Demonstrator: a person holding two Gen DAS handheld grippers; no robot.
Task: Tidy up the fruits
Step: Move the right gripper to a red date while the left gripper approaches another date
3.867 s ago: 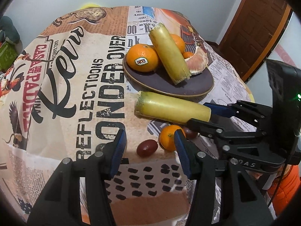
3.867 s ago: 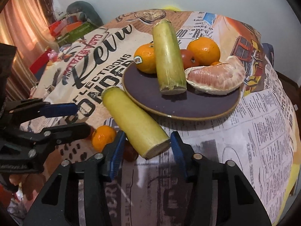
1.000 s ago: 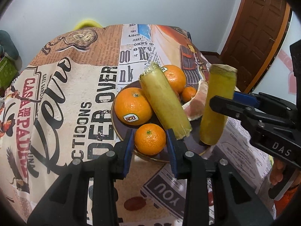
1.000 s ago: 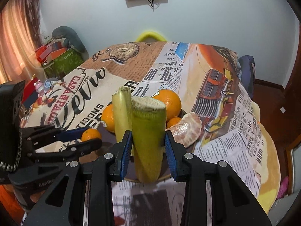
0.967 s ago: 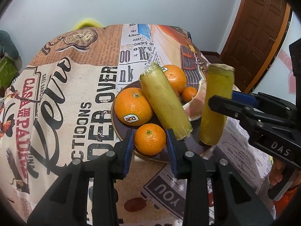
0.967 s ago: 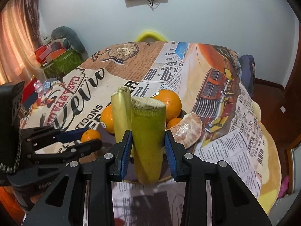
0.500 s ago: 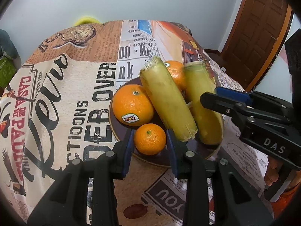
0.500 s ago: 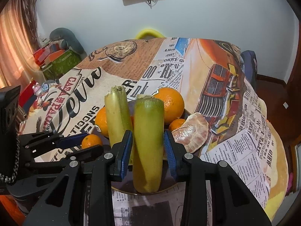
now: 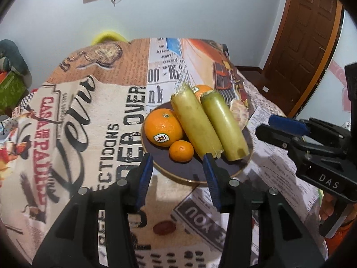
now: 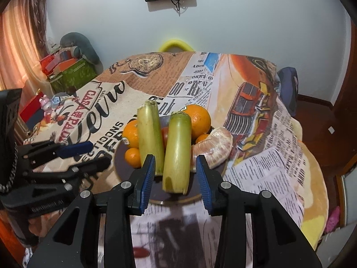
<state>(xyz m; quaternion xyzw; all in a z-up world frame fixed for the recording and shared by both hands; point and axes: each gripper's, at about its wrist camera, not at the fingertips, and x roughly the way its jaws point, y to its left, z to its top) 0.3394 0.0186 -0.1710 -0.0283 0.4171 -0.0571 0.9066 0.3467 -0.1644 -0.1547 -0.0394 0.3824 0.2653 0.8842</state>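
Fruits on dark plate, bench mid-right, left wrist view: two pale yellow-green sugarcane pieces lie side by side, left cane piece touching right cane piece, both angled with cut ends toward camera. Large orange with sticker sits left of them; small mandarin just in front of it, touching the left cane. Second orange behind the canes, peeled pomelo segment at the plate's right rim. Left gripper hangs short of the plate's near edge, fingers apart, holding nothing. Dark red fruit lies on printed tablecloth below the gripper. Right gripper enters from the right, clear of the plate.

Right wrist view: right gripper fingers apart, spread either side of the nearer cane piece without touching it. Cane rests on the plate. Other cane just left, mandarin beside it. Left gripper at left, fingers apart.
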